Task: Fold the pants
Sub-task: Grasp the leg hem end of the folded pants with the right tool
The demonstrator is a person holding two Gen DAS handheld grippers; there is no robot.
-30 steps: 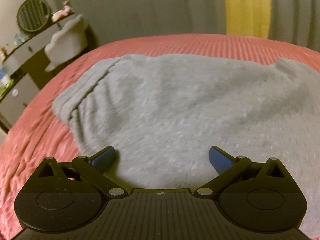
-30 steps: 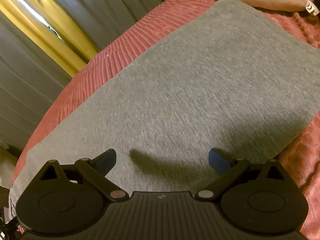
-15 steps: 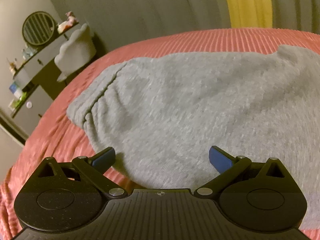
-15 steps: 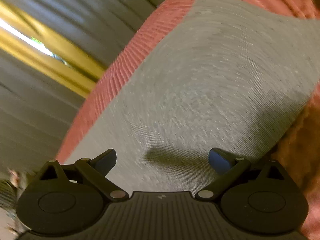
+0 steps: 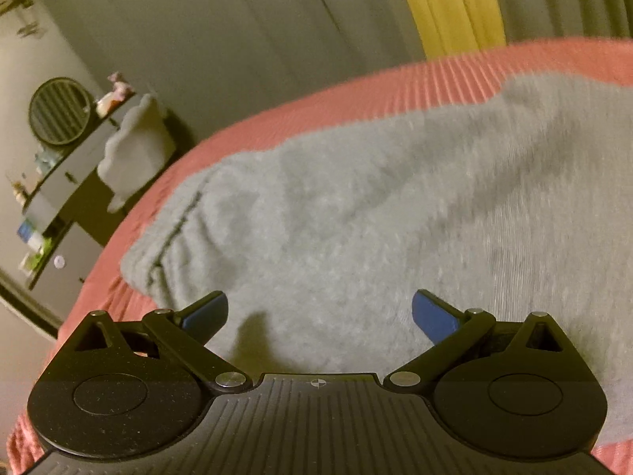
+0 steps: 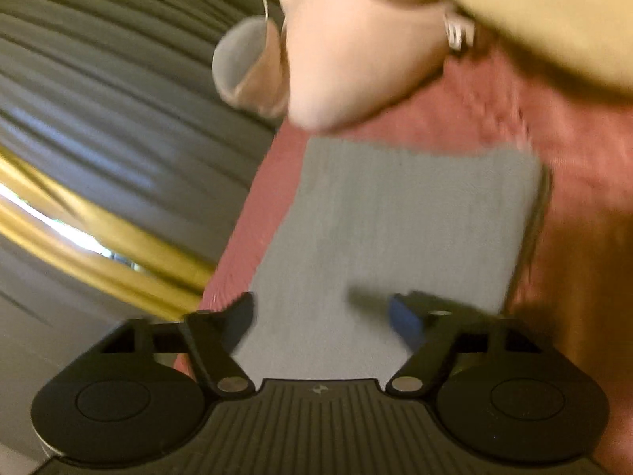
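Grey pants (image 5: 356, 206) lie flat on a red ribbed bedspread (image 5: 356, 91). In the left wrist view their gathered waist end is at the left, and my left gripper (image 5: 319, 312) hovers open over the near edge of the cloth, holding nothing. The right wrist view is blurred. It shows the leg of the pants (image 6: 395, 217) running away to its straight hem. My right gripper (image 6: 322, 318) is low over the leg with its jaws closing. Cloth lies between the fingers, but the pads do not press on it.
A pale pillow (image 6: 356, 59) lies beyond the hem, on the bedspread (image 6: 554, 138). Grey curtains with a yellow strip (image 5: 451, 4) hang behind the bed. A dresser (image 5: 59, 182) with a round mirror (image 5: 59, 111) and a white cloth (image 5: 134, 150) stands off the left side.
The right gripper swung and rolled along the leg toward the hem, and its jaws narrowed. The left gripper rolled and drew back slightly, so the waist end sits closer to it.
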